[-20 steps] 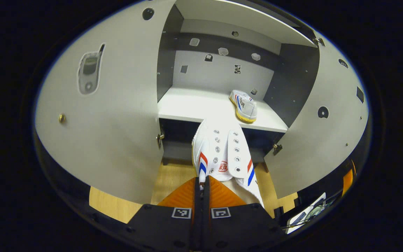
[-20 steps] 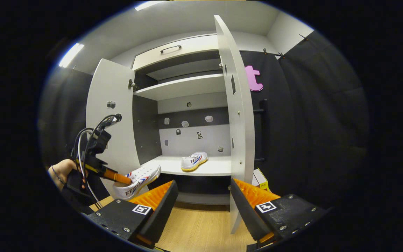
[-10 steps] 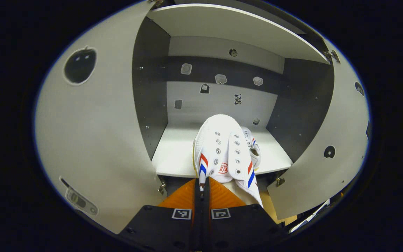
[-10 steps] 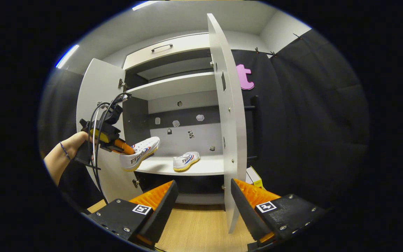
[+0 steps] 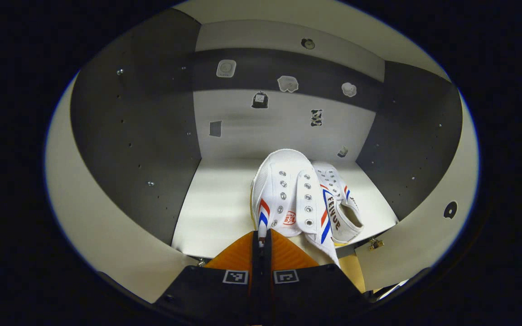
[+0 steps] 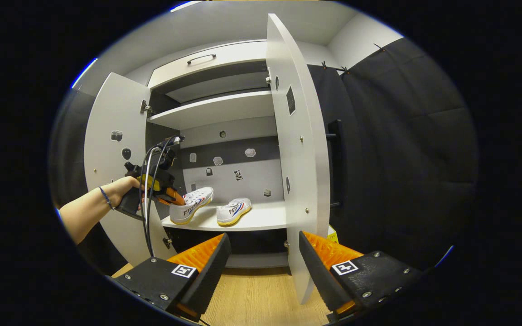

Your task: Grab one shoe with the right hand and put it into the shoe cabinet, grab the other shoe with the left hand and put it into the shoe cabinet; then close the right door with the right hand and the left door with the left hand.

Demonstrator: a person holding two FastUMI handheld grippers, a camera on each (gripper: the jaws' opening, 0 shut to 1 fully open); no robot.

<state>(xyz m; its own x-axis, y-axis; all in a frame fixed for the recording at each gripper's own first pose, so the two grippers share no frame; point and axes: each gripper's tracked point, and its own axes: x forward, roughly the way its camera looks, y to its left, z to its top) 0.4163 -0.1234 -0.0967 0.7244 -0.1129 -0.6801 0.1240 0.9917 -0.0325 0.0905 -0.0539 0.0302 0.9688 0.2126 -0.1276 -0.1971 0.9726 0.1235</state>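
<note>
1. left gripper view looks straight into the shoe cabinet [image 5: 161, 136]: dark side walls, a pale back panel dotted with small stickers [image 5: 260, 99], and the white shelf [image 5: 215, 203] as the landmark below.
2. on that shelf the placed shoe [image 5: 340, 203] lies toward the right side, its open collar facing the front edge. the held shoe [image 5: 288, 194] sits just to its left, overlapping it in this view; whether the two touch is hard to tell.
3. right gripper view shows both shoes side by side over the shelf [image 6: 261, 219], the held shoe [image 6: 190, 206] tilted with its toe raised and its heel low at the shelf's front left edge, the placed shoe [image 6: 234, 212] flat on the shelf.
4. left door [image 6: 113, 167] and right door [image 6: 295, 149] stand wide open on either side of the shelf; the right door's edge comes between the right gripper and the shelf's right end. an upper shelf [image 6: 218, 108] hangs above.
5. bare shelf lies left of the held shoe and behind both shoes.
6. left gripper [image 5: 261, 237] has its fingers clenched on the held shoe's collar near the striped side. a hand [image 6: 123, 190] holds this gripper at the shelf's left.
7. right gripper [image 6: 263, 262] hangs below and in front of the shelf over the wooden floor [image 6: 256, 299], fingers spread wide, gripping nothing.
</note>
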